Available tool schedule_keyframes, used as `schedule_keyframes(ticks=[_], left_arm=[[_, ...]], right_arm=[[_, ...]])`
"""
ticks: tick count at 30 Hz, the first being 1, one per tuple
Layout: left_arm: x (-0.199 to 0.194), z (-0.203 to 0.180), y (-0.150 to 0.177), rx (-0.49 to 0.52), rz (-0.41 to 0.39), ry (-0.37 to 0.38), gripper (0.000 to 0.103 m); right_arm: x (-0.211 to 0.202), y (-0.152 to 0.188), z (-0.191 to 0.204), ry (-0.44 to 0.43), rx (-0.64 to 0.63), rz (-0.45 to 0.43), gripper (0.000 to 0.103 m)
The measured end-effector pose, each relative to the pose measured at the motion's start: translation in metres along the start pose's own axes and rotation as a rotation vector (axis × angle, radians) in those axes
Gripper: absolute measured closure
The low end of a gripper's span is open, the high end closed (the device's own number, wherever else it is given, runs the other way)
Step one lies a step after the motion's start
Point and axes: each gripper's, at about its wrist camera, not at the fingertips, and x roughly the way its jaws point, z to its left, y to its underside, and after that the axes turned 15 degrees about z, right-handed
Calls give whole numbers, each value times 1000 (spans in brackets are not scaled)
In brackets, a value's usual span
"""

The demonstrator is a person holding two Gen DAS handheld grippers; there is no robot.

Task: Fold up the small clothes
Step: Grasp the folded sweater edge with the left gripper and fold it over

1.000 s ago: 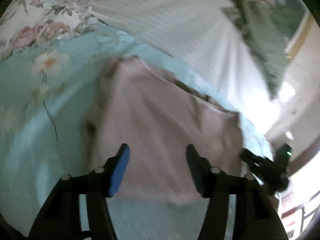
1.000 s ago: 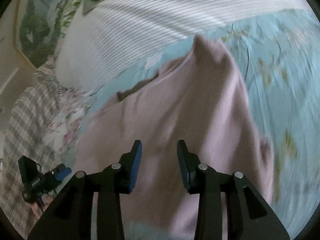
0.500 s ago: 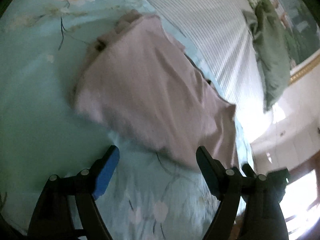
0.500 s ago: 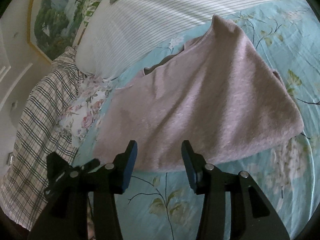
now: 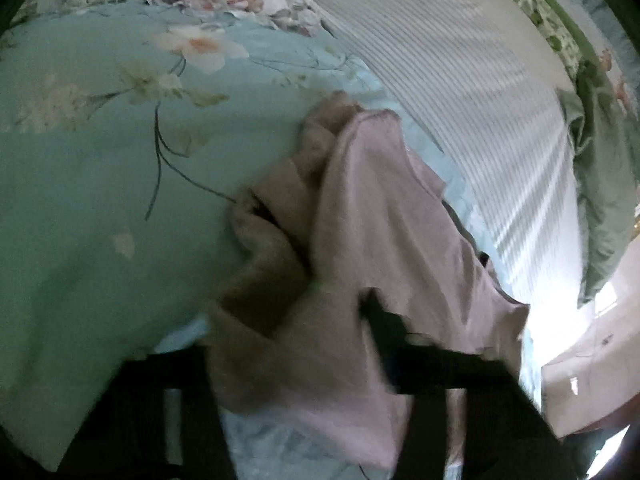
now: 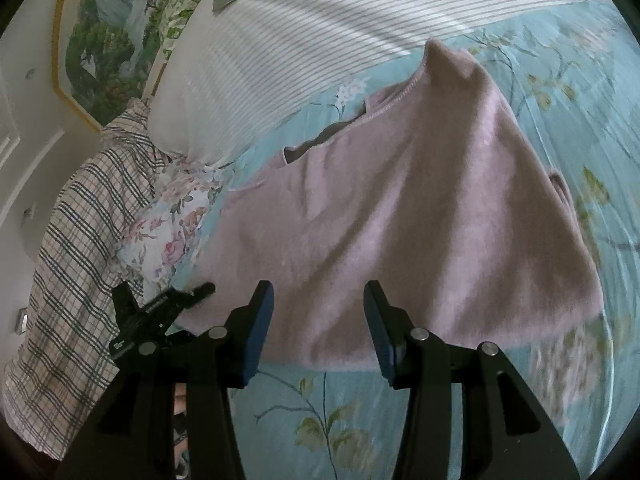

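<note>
A small pink fleece garment [image 6: 400,208] lies spread on the light blue floral bedsheet [image 6: 360,412]. My right gripper [image 6: 318,320] is open, with its blue-padded fingers over the garment's near hem. In the left wrist view the garment [image 5: 360,240] is bunched and lifted at its left side, and it drapes between and over my left gripper [image 5: 288,328]. The left fingers are dark and blurred, and cloth hides the gap between them. The left gripper also shows at the left of the right wrist view [image 6: 160,304], at the garment's edge.
A white striped pillow [image 6: 320,32] lies behind the garment. A plaid cloth [image 6: 80,248] and a floral pillow [image 6: 168,232] lie at the left. A green cloth [image 5: 600,184] sits by the headboard.
The left gripper moved in onto the garment's side, which is now bunched and raised over it. The right gripper came forward from in front of the hem to over it, still open.
</note>
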Motion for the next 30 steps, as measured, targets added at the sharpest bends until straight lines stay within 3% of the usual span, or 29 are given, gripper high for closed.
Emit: schedule_keyframes(ticks=[1,4,8,12,15,16,18,20,22,24,26,30], left_arm=[[-1,1,-2,3,2,11,84],[-8,-11,-3,64,-14,10,94],[-20,-60,8,242,-56,-19,96],[-12,-130,33,482,-77,-66,96],[11,-170,57,628,-59,-114,96],[20,-180,65,677,-48,-132,96],[43,-196,85,779,-21,-183,96],[64,-204,102,853,13,-223,96],[75,-204,109,874,41,-222,96],[74,-201,108,862,37,-197,96],[68,-197,102,837,35,-151,96],[53,-190,89,777,31,-66,96]], right_arm=[[1,-5,-1,-1,-7,5,55],[5,-20,-3,6,-13,26,55],[9,-42,-10,-31,-13,54,55],[14,-68,-18,-77,-6,96,55],[21,-89,-24,-190,13,137,54],[24,-95,-25,-207,19,150,52],[33,-106,-26,-215,17,180,37],[44,-115,-25,-255,12,208,32],[58,-122,-21,-268,-1,253,28],[73,-127,-18,-220,-7,290,25],[90,-133,-18,-175,5,314,25],[116,-142,-16,-189,5,336,25]])
